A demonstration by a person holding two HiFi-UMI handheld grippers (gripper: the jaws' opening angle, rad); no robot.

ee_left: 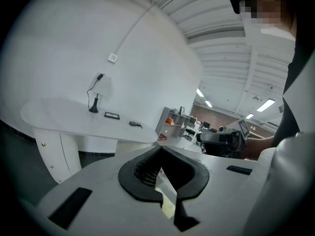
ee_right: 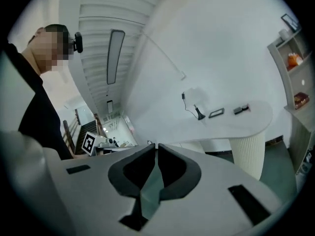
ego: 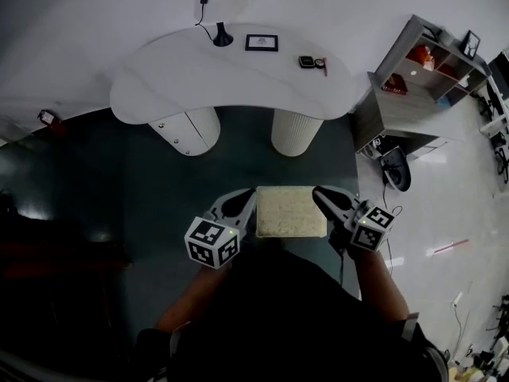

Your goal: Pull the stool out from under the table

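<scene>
The stool (ego: 290,211), a square seat with a cream fuzzy top, stands on the dark green floor in front of the white curved table (ego: 238,74), clear of its two fluted legs. My left gripper (ego: 251,197) lies along the seat's left edge, and my right gripper (ego: 320,192) along its right edge. In the left gripper view the jaws (ee_left: 160,150) meet at the tips with nothing clamped; a cream strip of the seat (ee_left: 167,196) shows below them. The right gripper view shows its jaws (ee_right: 156,147) shut the same way, with only floor behind.
On the table stand a black lamp base with a cable (ego: 223,37), a small framed card (ego: 262,43) and a dark device (ego: 308,61). A grey shelf unit (ego: 421,78) stands at the right, beside pale tiled floor with cables. The person's body fills the bottom of the head view.
</scene>
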